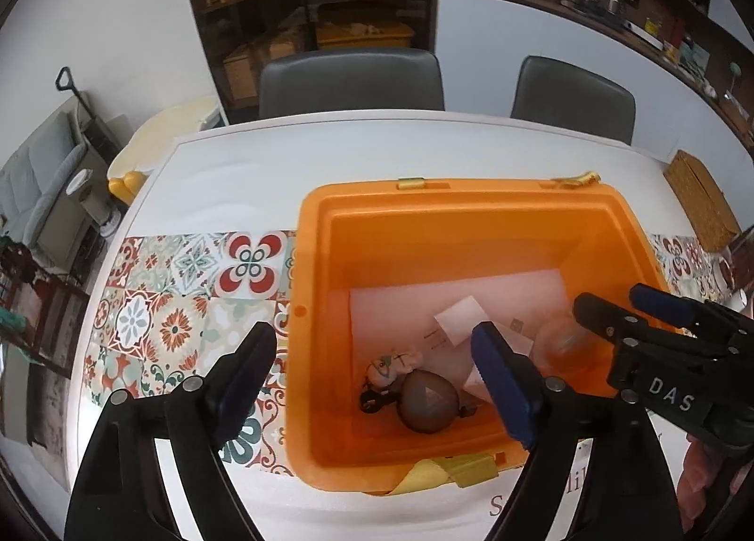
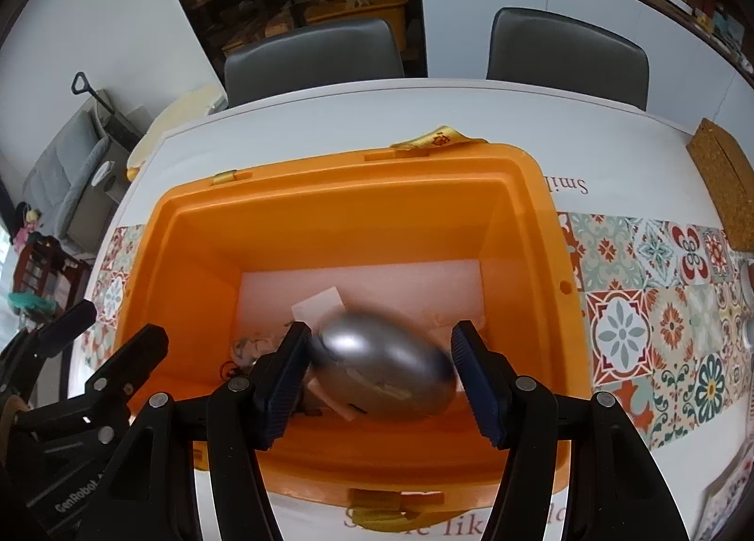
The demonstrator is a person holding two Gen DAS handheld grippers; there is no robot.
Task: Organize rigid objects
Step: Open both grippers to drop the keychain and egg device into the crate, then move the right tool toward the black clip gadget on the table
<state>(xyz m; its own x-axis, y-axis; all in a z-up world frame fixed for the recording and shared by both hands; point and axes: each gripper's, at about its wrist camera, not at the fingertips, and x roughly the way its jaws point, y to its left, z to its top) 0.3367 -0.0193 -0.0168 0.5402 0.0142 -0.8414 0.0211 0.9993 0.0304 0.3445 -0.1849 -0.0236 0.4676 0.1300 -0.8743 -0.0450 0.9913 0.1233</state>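
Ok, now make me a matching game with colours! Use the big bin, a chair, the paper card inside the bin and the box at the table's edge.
Things:
1. bin
2. chair
3. paper card
4. box

Colours:
a. white
b. brown
c. orange
d. grey

Pairs: 1-c, 2-d, 3-a, 4-b
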